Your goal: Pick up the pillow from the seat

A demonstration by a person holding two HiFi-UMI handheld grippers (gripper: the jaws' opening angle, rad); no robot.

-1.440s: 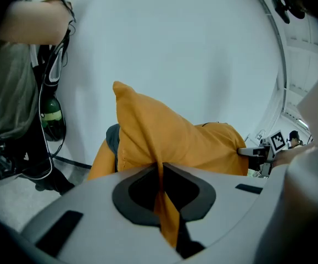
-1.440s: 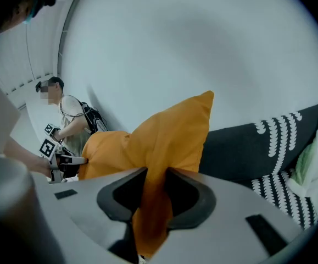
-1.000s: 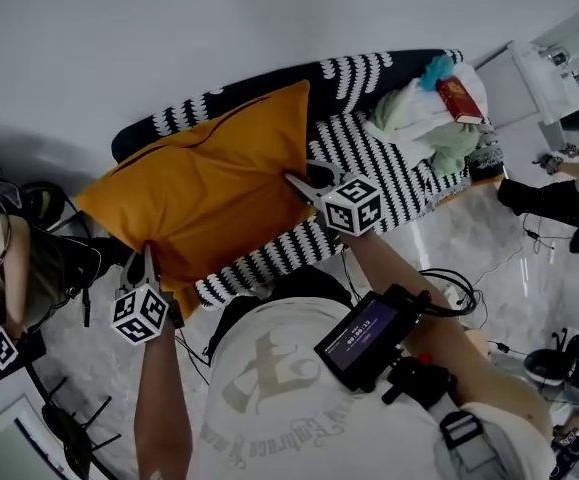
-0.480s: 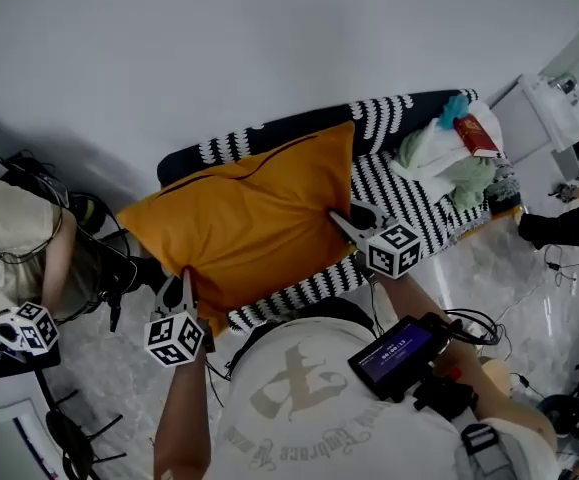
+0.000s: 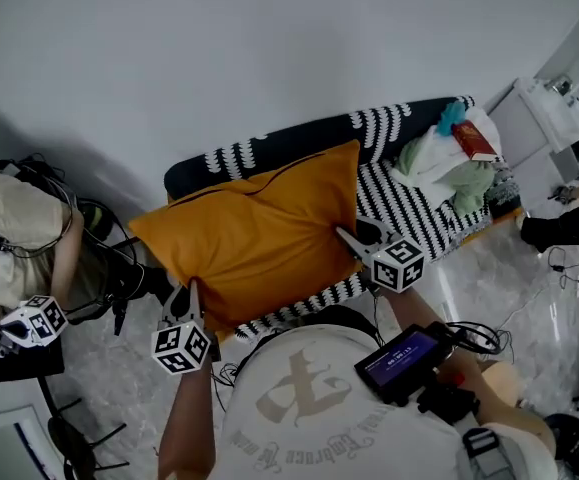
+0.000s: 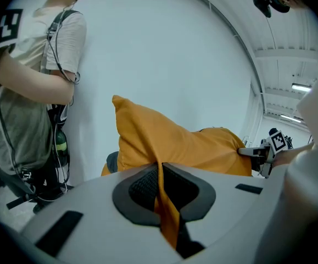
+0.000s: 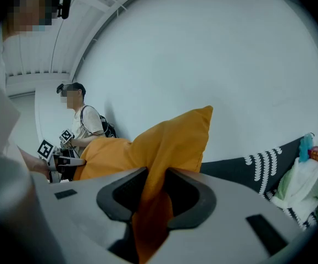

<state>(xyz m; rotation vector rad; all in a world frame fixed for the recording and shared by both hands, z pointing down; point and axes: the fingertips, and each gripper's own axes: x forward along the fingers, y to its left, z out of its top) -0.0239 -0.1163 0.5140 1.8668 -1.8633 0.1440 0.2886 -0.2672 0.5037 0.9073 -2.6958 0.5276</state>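
Grip set at the two near corners of the pillow [image 5: 254,233], one per hand. Pinched a thin fold of its orange cloth in the left gripper [image 5: 191,293], jaws all but together on it. Clamped a thicker bunch of the same cloth in the right gripper [image 5: 347,236], jaws a little apart around it. Held the pillow spread between the two, near edge running left to right in the head view, body reaching away from both sets of jaws toward the wall, over the striped seat [image 5: 424,213]. Could not tell whether the far edge was clear of the backrest. Judged neither hand the nearer, so the rise would have to be even on both sides. Judged the thin left fold the likelier to slip if one end led. Noted a heap of clothes [image 5: 439,168] at the seat's right end, apart from the pillow.
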